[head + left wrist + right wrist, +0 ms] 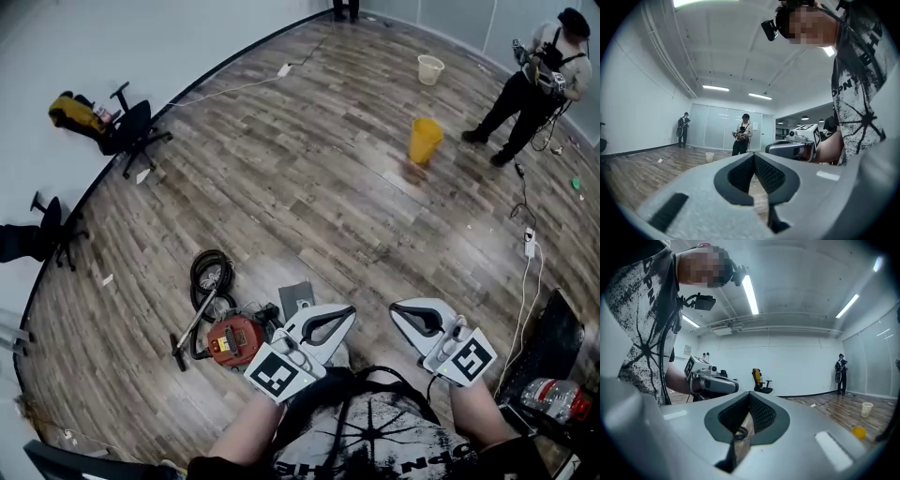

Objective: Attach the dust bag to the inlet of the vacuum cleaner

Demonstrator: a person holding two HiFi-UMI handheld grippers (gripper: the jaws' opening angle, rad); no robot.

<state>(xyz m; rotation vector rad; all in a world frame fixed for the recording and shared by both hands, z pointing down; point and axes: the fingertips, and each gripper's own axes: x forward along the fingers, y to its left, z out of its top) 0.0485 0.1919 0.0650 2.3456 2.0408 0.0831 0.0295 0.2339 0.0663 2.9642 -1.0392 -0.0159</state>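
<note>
Empty-handed beside the vacuum cleaner (232, 339)
My left gripper (349, 314) and right gripper (396, 310) hang right of it, jaws pressed together, holding nothing.

The person wears a short-sleeved white shirt (375, 441) printed with black spatter, a black web of lines and black block letters. A black cable (375, 369) loops over the shirt's chest. On either side of the shirt, the left gripper (351, 312) and right gripper (395, 307) have pale grey shells and black ribbed pads (740, 174). Each bears a white cube (278, 371) with black square markers. Above the shirt, a small black camera (769, 29) sits at the head.
</note>
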